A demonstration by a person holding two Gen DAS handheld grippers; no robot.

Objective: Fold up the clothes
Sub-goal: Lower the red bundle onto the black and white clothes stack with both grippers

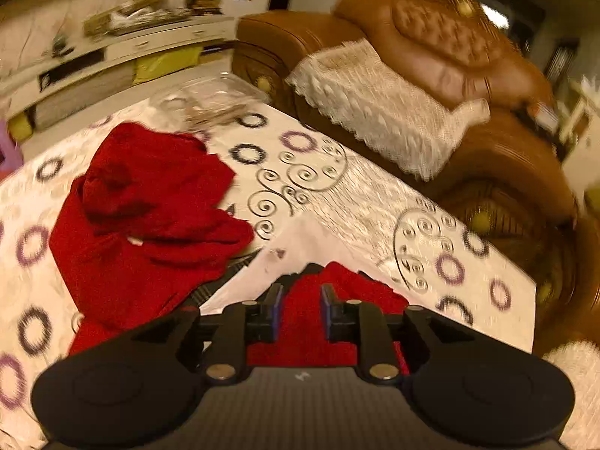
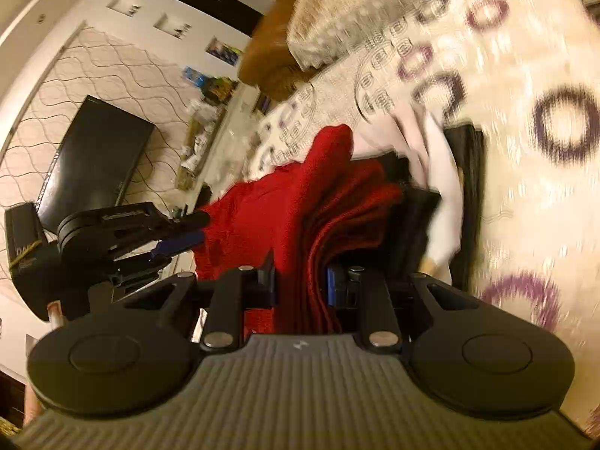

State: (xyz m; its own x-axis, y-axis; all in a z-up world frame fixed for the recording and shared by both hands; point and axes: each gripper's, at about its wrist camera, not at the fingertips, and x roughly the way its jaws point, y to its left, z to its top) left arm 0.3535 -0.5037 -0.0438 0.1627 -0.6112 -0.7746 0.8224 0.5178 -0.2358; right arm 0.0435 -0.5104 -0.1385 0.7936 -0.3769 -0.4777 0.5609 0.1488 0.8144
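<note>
Both tongs, left tongs (image 1: 299,302) and right tongs (image 2: 300,281), clamp one end of the crumpled red knit garment (image 1: 150,217), whose length trails away across the ring-patterned surface (image 1: 375,202) toward its far edge.

Table (image 1: 337,202) covered with a cream cloth printed with purple and black rings and grey spiral scrolls. Lying directly on it: a crumpled red knit garment (image 1: 150,217) at the left, a white garment (image 1: 300,240) spread flat near the middle with a dark garment (image 1: 225,277) partly under the red one, and a clear plastic container (image 1: 210,93) at the far edge.
</note>
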